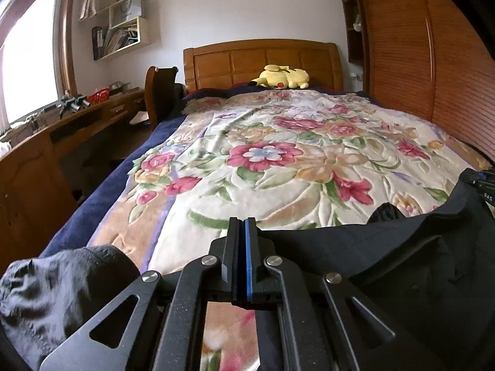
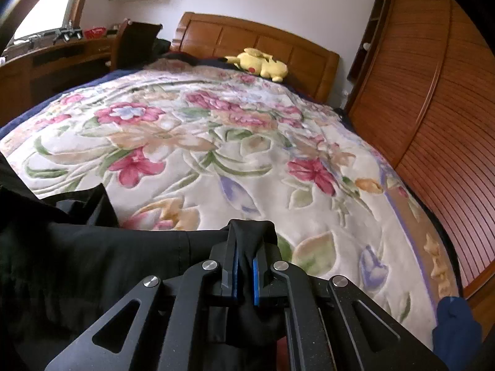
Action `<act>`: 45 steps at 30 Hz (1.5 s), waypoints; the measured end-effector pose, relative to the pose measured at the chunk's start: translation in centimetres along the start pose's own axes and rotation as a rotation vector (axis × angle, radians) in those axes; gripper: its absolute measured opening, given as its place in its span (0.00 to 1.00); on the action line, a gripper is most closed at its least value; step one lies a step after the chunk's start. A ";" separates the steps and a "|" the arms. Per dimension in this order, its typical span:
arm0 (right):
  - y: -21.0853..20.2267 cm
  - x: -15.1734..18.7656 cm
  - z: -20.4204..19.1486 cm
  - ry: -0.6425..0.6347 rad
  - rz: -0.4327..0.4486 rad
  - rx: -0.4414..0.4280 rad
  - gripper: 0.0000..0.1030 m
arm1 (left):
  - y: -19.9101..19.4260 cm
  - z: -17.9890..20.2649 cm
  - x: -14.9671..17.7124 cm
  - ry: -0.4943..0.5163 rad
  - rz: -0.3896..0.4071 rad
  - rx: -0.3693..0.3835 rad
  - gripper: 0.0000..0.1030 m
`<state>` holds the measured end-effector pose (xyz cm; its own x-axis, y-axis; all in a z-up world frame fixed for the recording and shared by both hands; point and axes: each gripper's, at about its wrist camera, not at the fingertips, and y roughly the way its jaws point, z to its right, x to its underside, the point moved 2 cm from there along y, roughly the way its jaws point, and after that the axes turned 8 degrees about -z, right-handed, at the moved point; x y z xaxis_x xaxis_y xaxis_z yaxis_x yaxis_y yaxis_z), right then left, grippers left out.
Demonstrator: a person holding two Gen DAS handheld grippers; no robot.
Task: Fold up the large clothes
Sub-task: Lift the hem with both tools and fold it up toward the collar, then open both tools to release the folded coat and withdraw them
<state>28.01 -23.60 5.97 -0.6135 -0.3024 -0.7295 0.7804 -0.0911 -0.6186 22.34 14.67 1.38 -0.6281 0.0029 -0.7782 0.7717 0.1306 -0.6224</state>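
A large black garment (image 1: 402, 247) lies at the near end of the bed on the floral blanket (image 1: 263, 154). In the left wrist view a bunched part of it (image 1: 55, 290) sits at lower left. My left gripper (image 1: 243, 225) has its jaws closed together; I cannot see cloth between the pads. My right gripper (image 2: 247, 232) is shut on a fold of the black garment (image 2: 92, 262), with cloth bulging over the fingertips. The right gripper also shows in the left wrist view (image 1: 482, 182), at the garment's far right edge.
A yellow plush toy (image 1: 283, 77) lies by the wooden headboard (image 1: 260, 58). A slatted wooden wardrobe (image 1: 433, 61) runs along the right side of the bed. A desk (image 1: 92, 114) and chair (image 1: 161, 92) stand to the left. A blue cloth (image 2: 454, 324) is at lower right.
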 end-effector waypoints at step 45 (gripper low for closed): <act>-3.3 -0.2 -9.6 -0.306 -0.065 -0.196 0.48 | -10.6 6.8 11.1 0.057 -0.021 0.268 0.76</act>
<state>24.39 -14.09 5.40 -0.5731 -0.5746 -0.5843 0.6849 0.0556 -0.7265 7.84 6.58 -1.25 -0.6431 0.0602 -0.7634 0.7524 -0.1358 -0.6446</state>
